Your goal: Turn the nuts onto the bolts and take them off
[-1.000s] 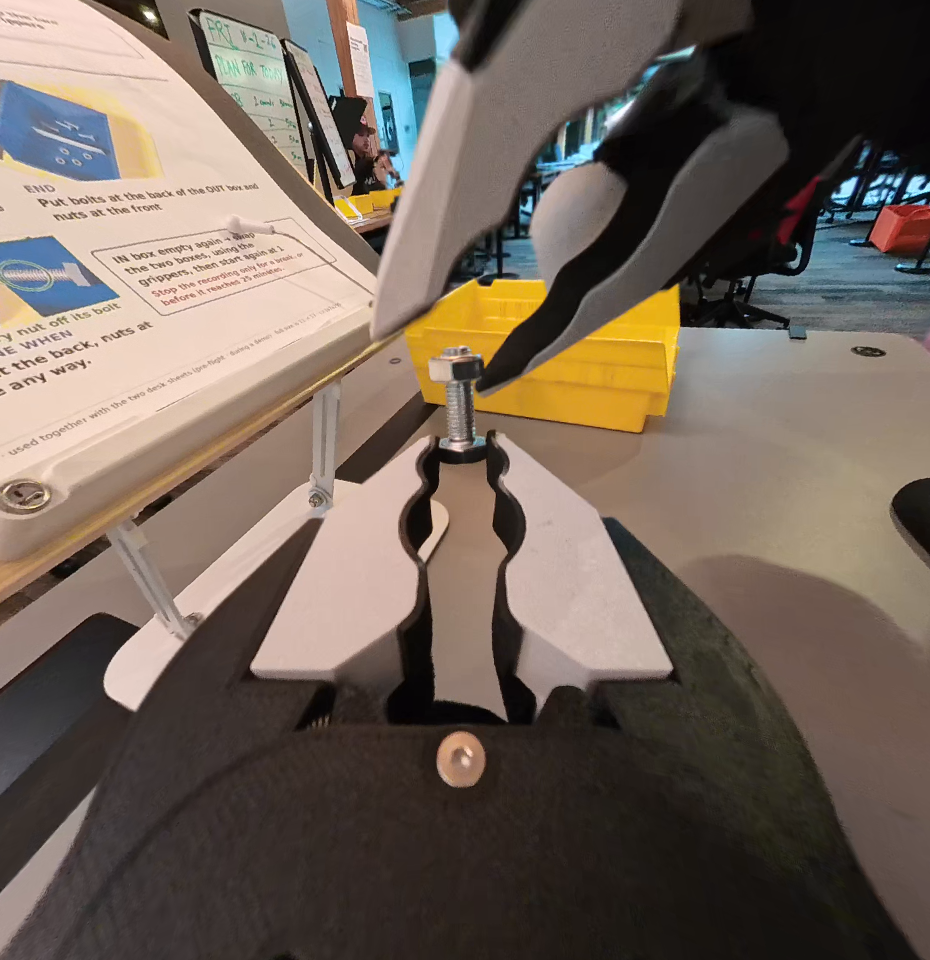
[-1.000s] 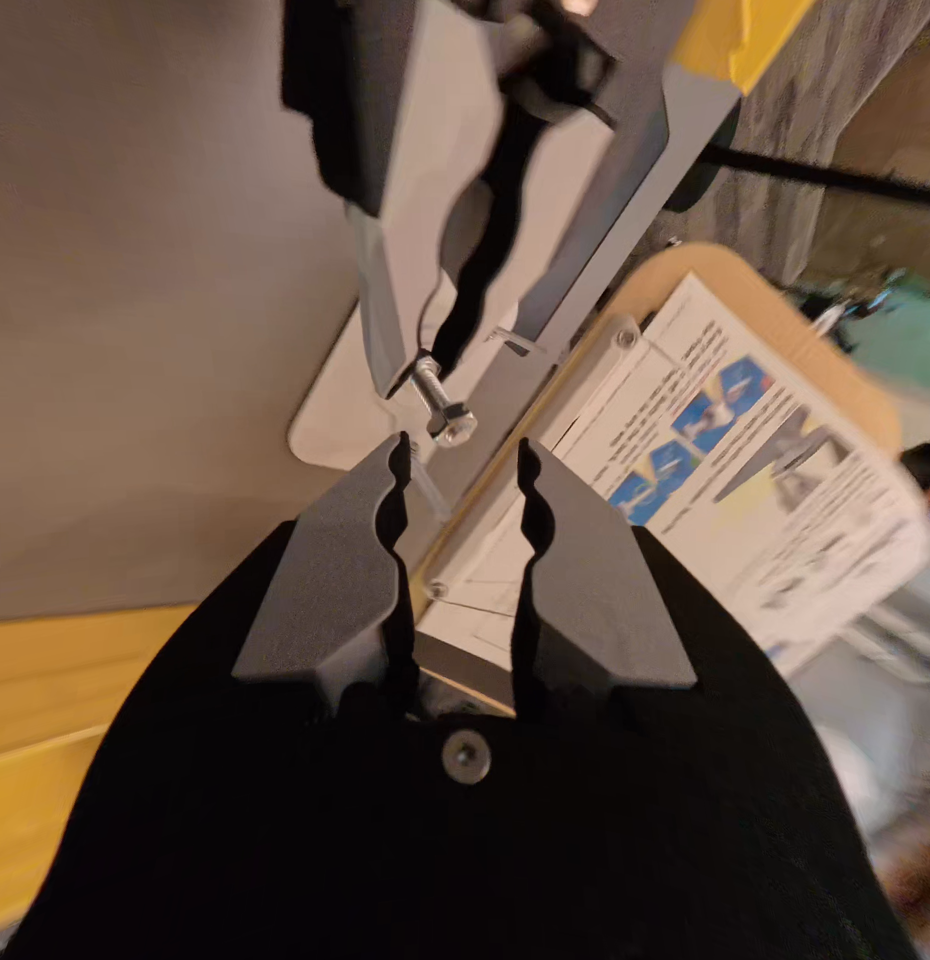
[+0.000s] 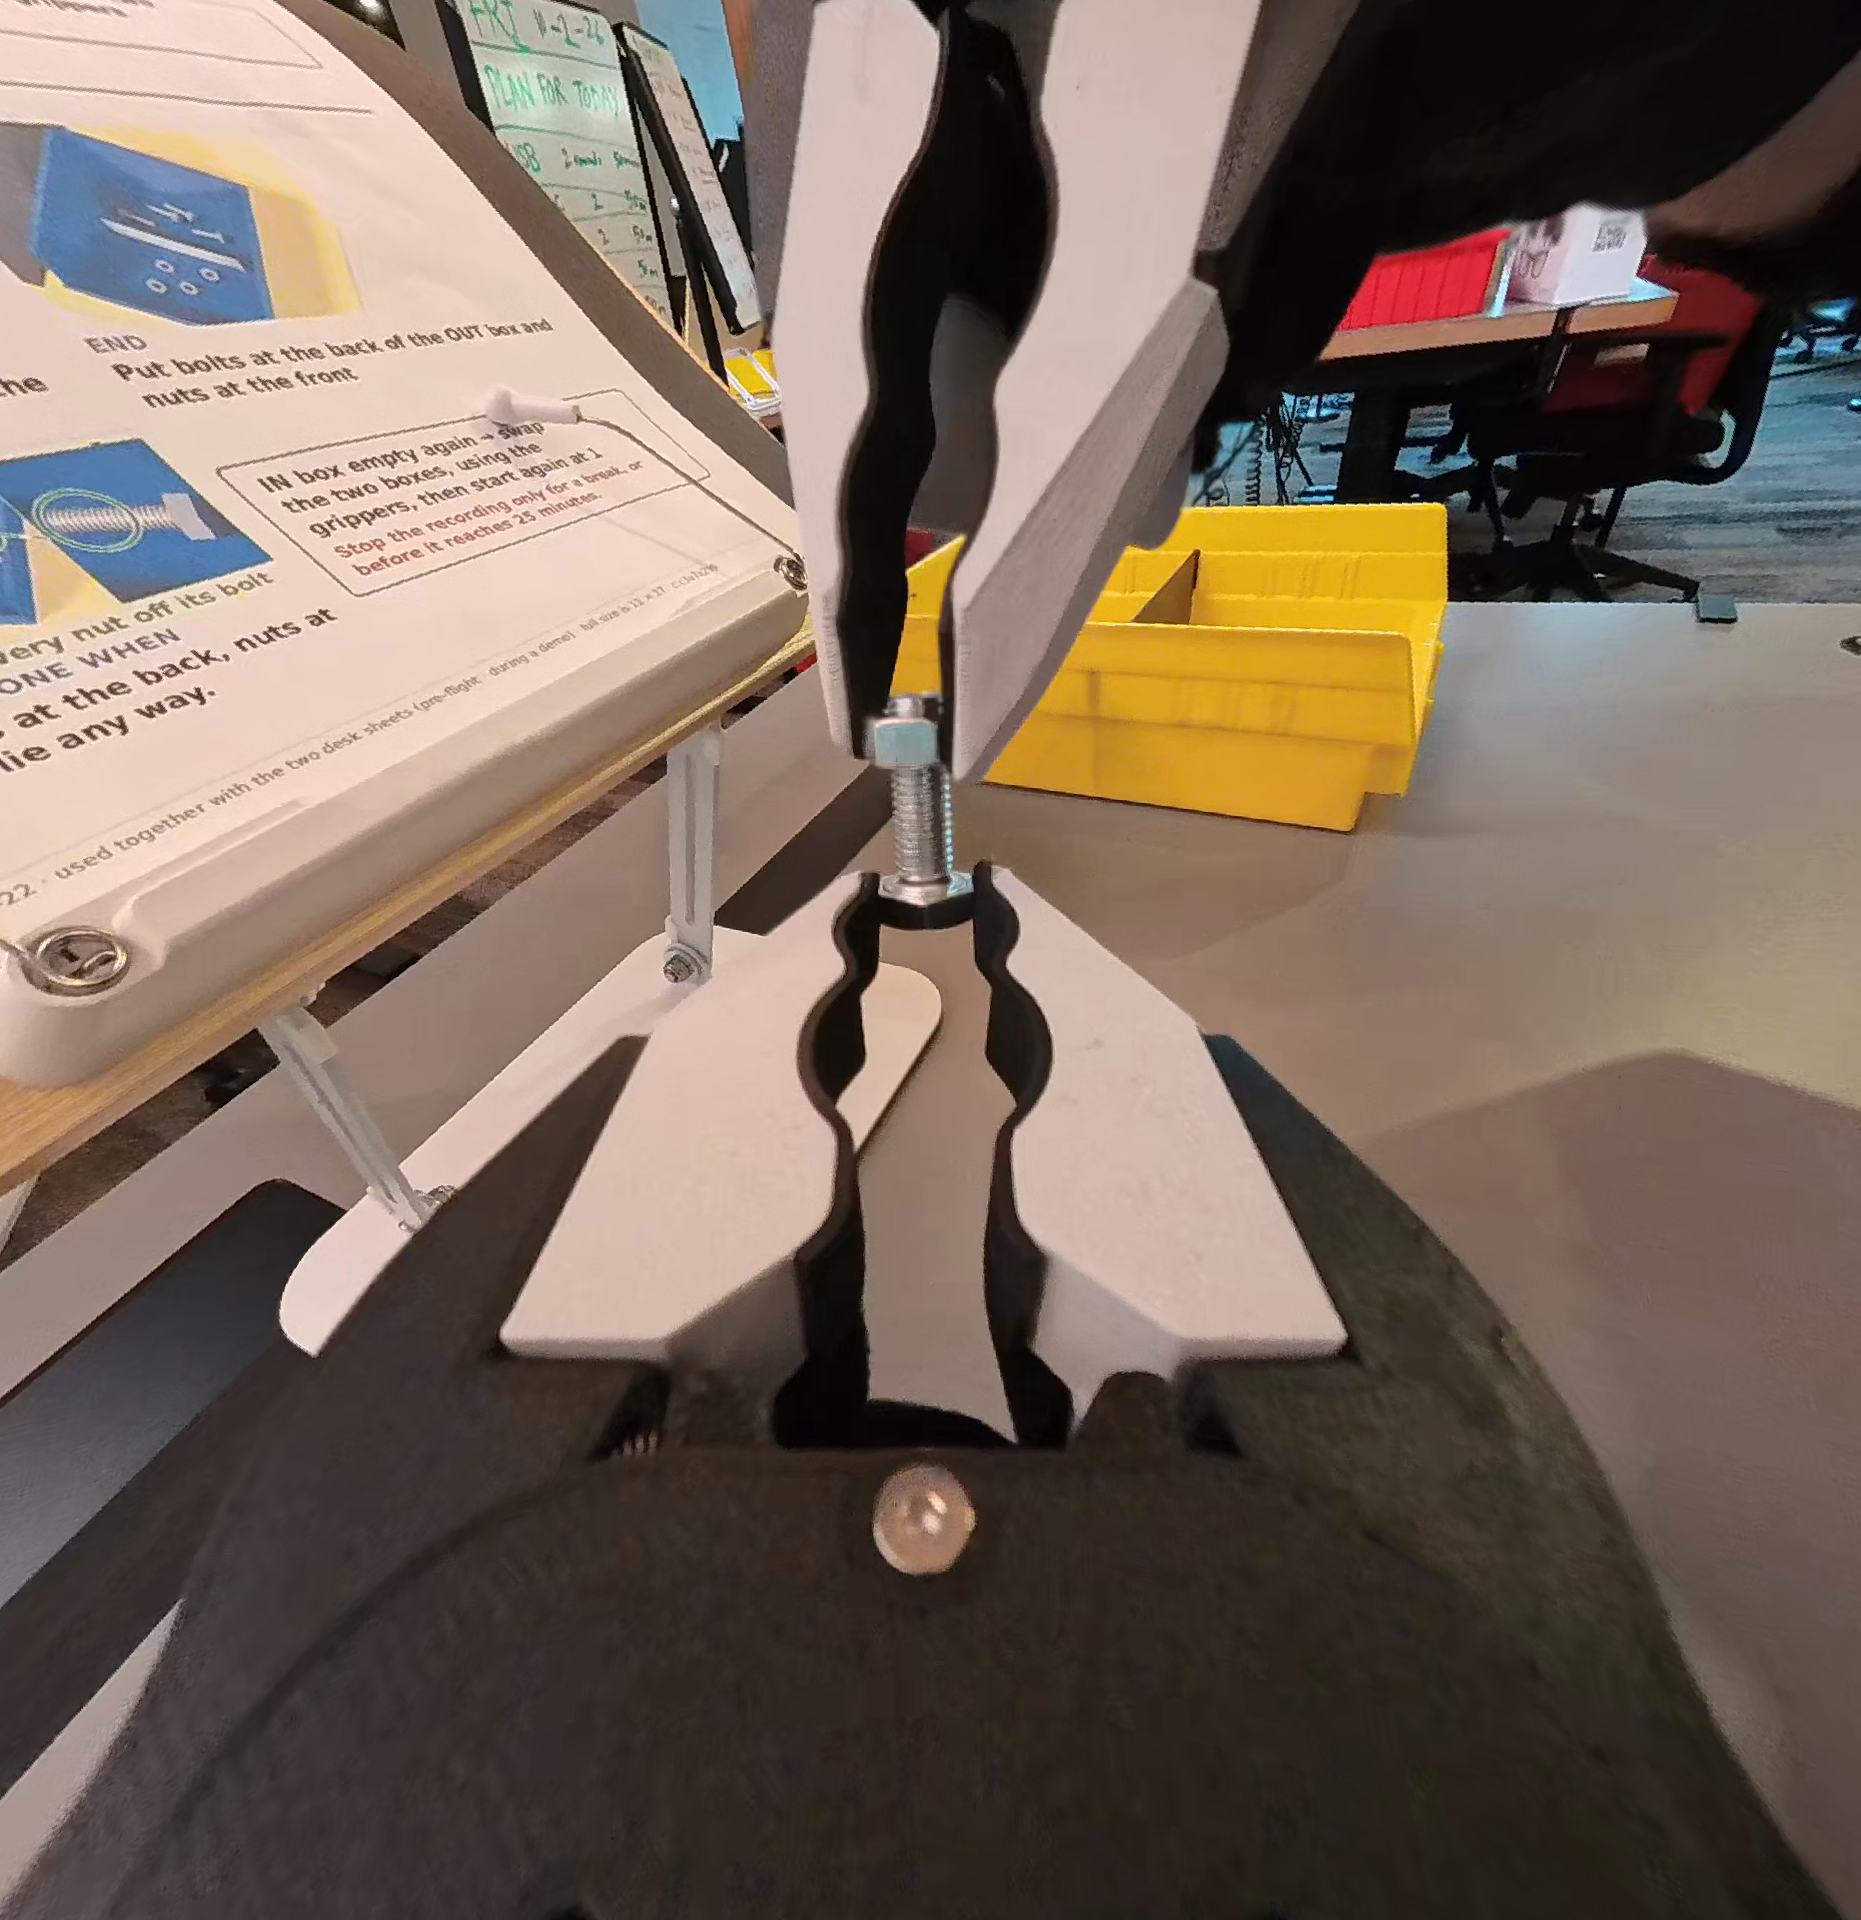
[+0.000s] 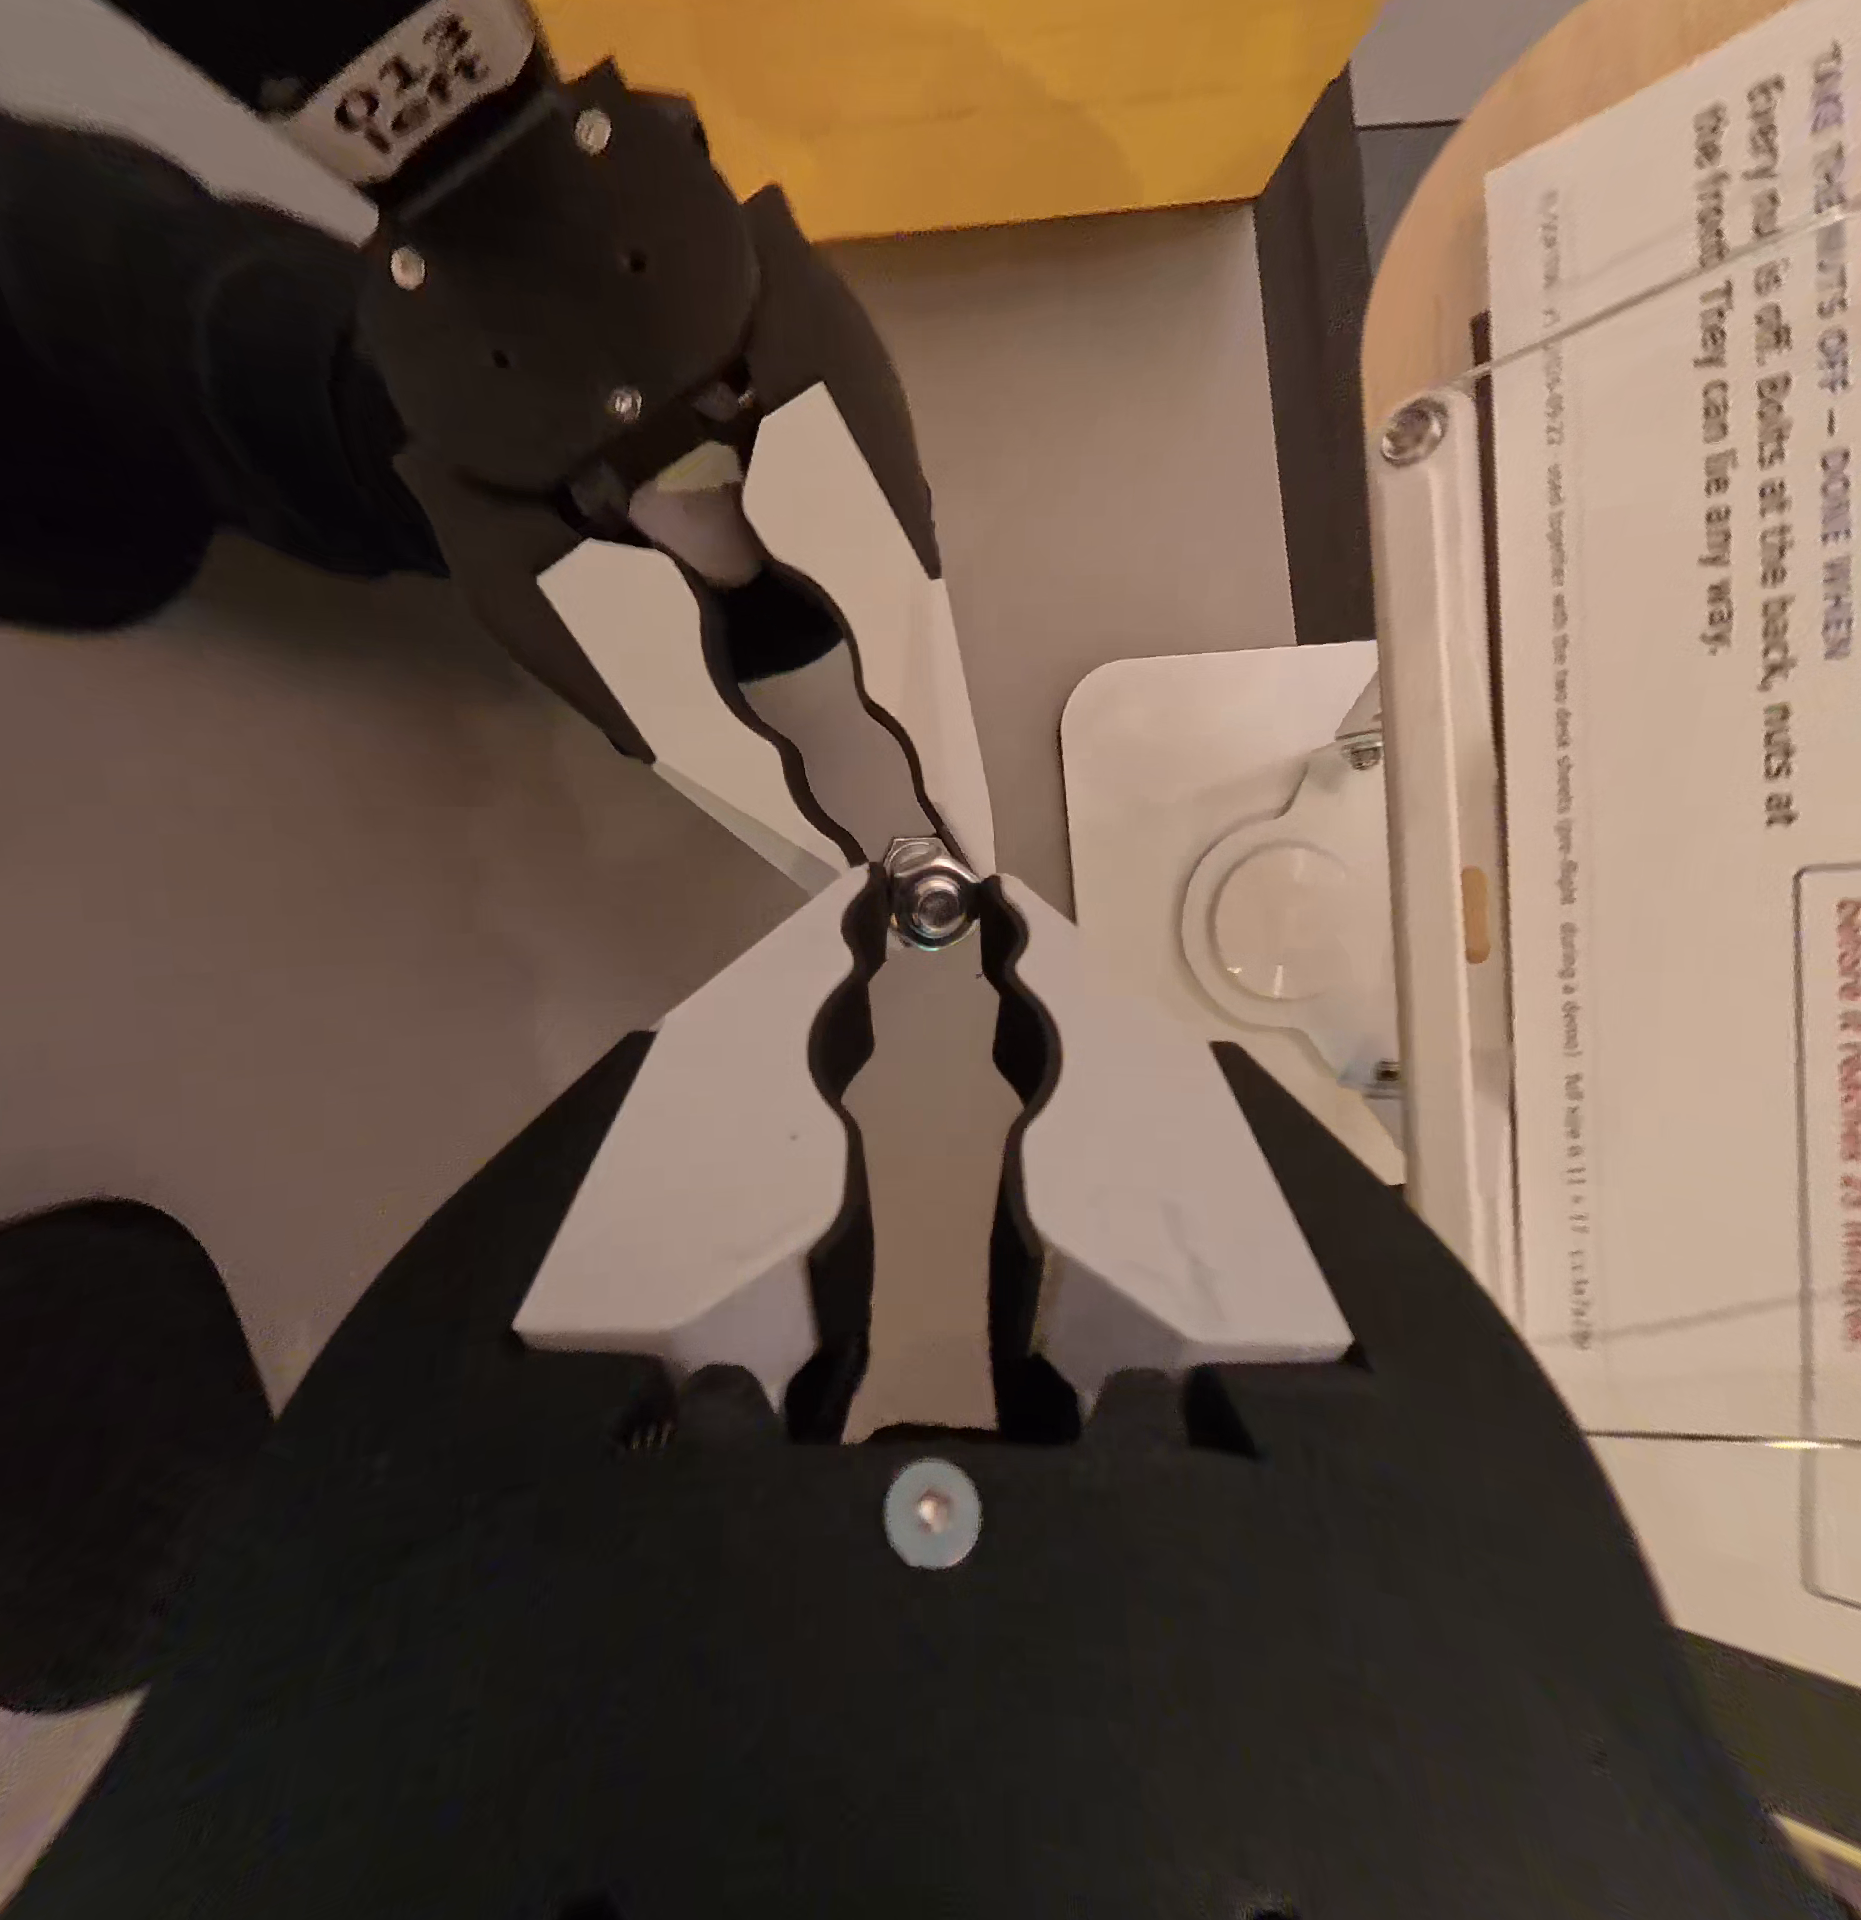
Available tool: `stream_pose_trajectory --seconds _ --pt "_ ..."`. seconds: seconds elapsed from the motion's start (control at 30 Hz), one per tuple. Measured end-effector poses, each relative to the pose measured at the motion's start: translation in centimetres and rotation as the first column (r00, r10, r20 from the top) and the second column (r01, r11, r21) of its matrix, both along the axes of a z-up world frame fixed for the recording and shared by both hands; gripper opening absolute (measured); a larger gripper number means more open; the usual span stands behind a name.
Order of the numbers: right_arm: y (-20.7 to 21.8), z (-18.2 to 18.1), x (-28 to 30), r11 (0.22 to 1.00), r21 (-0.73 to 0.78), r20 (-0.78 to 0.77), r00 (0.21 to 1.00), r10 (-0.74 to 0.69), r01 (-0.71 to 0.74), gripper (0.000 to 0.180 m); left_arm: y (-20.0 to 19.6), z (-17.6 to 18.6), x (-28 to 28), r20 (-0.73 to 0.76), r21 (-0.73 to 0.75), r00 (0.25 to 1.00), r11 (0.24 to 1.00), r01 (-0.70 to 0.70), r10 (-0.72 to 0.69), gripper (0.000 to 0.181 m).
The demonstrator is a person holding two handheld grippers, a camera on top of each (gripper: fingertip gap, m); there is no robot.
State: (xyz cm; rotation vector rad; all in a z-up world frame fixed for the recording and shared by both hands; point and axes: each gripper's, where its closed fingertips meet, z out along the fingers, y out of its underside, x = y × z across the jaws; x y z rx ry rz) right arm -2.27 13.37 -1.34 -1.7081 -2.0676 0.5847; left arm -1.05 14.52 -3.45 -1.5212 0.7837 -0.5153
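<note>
Above the grey table [image 3: 1528, 935], the left gripper [image 3: 924, 883] clamps the upright bolt [image 3: 921, 831] by its head, steadying it while the right gripper [image 3: 905, 727] pinches the nut [image 3: 902, 741] for turning.

The bolt [image 3: 921, 821] and nut [image 3: 902, 740] are bright, shiny metal. At two o'clock the yellow bin [image 3: 1269, 675] is glossy plastic on the matt grey table [image 3: 1528, 935]; at ten o'clock a wooden board [image 3: 282, 966] carries smooth paper.
</note>
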Motion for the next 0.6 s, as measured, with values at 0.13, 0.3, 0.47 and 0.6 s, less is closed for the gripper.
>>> stream_pose_trajectory --seconds 0.13,0.3,0.47,0.6 --pt "-0.13 -0.25 0.19 0.973 0.163 0.087 0.985 0.149 -0.161 0.015 -0.05 -0.22 0.19 0.000 -0.007 1.000 1.000 0.009 -0.009 0.016" --pt "-0.03 -0.31 0.25 0.854 0.379 0.222 0.931 0.289 -0.356 0.016 -0.09 -0.23 0.21 0.010 -0.012 1.000 1.000 0.018 -0.018 0.016" --pt "0.32 -0.16 0.17 0.631 0.587 0.366 0.862 0.352 -0.507 0.015 -0.09 -0.15 0.07 0.025 -0.018 0.999 1.000 0.023 -0.022 0.016" --pt "0.80 0.03 0.08 0.318 0.720 0.524 0.784 0.333 -0.616 0.015 -0.09 -0.03 -0.05 0.041 -0.024 0.999 0.999 0.026 -0.025 0.016"
